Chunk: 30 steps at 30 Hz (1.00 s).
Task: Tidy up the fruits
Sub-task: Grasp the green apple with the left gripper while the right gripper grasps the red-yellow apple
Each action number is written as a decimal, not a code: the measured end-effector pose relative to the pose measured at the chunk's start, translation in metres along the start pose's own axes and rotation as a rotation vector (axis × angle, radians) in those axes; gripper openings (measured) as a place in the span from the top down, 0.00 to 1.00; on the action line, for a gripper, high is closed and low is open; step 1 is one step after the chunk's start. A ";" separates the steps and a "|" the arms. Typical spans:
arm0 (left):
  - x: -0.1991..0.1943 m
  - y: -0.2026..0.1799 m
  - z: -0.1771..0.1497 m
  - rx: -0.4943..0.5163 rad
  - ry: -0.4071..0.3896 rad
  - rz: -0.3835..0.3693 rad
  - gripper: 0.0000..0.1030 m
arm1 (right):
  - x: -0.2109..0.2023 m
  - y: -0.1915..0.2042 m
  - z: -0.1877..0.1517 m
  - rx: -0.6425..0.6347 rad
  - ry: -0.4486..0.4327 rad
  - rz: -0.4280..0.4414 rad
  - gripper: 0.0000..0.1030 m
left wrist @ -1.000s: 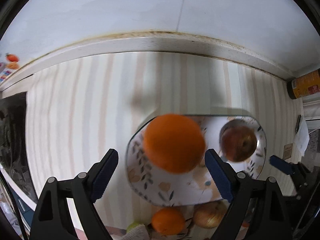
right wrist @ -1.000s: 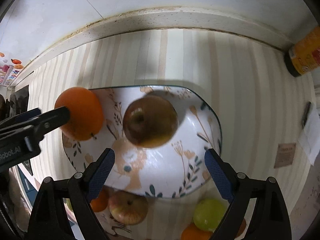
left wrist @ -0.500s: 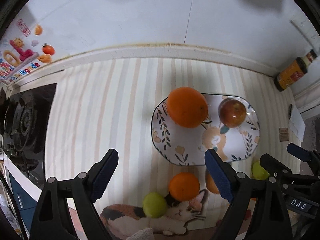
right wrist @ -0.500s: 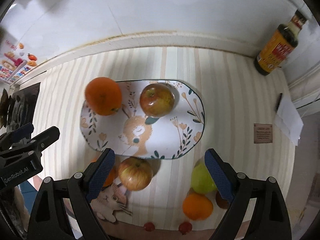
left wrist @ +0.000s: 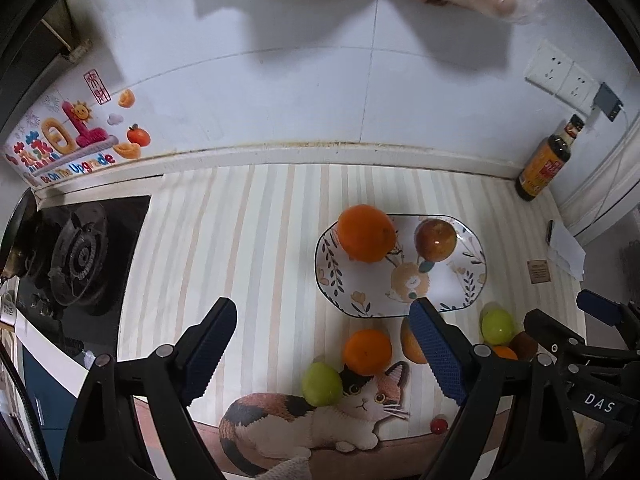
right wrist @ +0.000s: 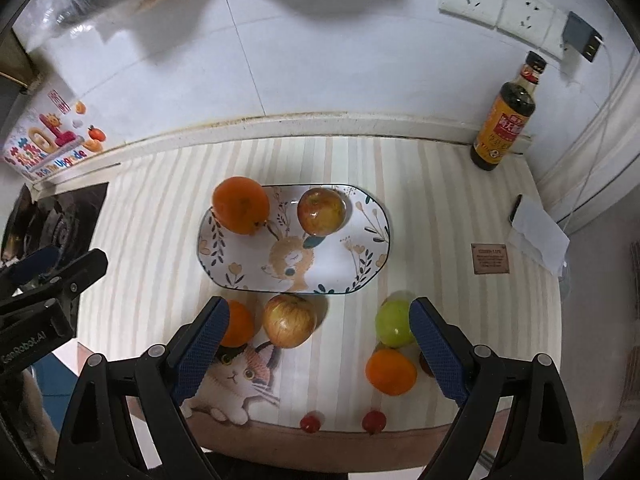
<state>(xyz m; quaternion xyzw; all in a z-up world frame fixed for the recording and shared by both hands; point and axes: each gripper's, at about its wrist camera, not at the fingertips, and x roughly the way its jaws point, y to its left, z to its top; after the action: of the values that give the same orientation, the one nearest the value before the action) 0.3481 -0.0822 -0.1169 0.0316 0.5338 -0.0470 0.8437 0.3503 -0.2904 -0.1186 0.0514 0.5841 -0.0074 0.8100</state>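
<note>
Two fruits sit on the far half of the oval rabbit-print plate (right wrist: 372, 236): an orange (right wrist: 240, 205) at its far left rim and a red apple (right wrist: 322, 211) right of it, apart. Near of the plate, on the striped surface (right wrist: 436, 208), lie a second orange (right wrist: 239, 322), a yellow-red apple (right wrist: 289, 321), a green apple (right wrist: 394, 322) and a third orange (right wrist: 391, 372); another green apple (left wrist: 322, 384) rests on the cat print. Both the left gripper (left wrist: 324, 354) and right gripper (right wrist: 316, 350) hover with fingers wide and empty.

White tiled wall (left wrist: 304, 92), striped counter mat (left wrist: 248, 248), gas hob (left wrist: 80, 252).
</note>
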 end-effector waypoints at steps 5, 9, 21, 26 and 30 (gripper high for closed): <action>-0.015 -0.002 -0.009 0.006 -0.018 -0.018 0.14 | -0.023 0.000 -0.009 0.014 -0.034 0.007 0.09; -0.019 -0.001 -0.014 -0.006 -0.010 -0.041 0.14 | -0.036 0.000 -0.017 0.027 -0.054 0.017 0.09; 0.062 0.014 -0.038 -0.018 0.168 0.013 0.01 | 0.055 -0.026 -0.040 0.188 0.129 0.142 0.09; 0.125 0.015 -0.064 -0.030 0.327 0.008 0.02 | 0.128 -0.033 -0.048 0.271 0.247 0.199 0.09; 0.159 0.003 -0.079 0.030 0.408 0.012 0.02 | 0.175 -0.030 -0.047 0.329 0.308 0.244 0.10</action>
<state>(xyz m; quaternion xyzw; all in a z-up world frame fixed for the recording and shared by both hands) 0.3456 -0.0781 -0.2945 0.0561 0.6926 -0.0426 0.7179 0.3592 -0.3075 -0.3010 0.2530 0.6812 0.0033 0.6870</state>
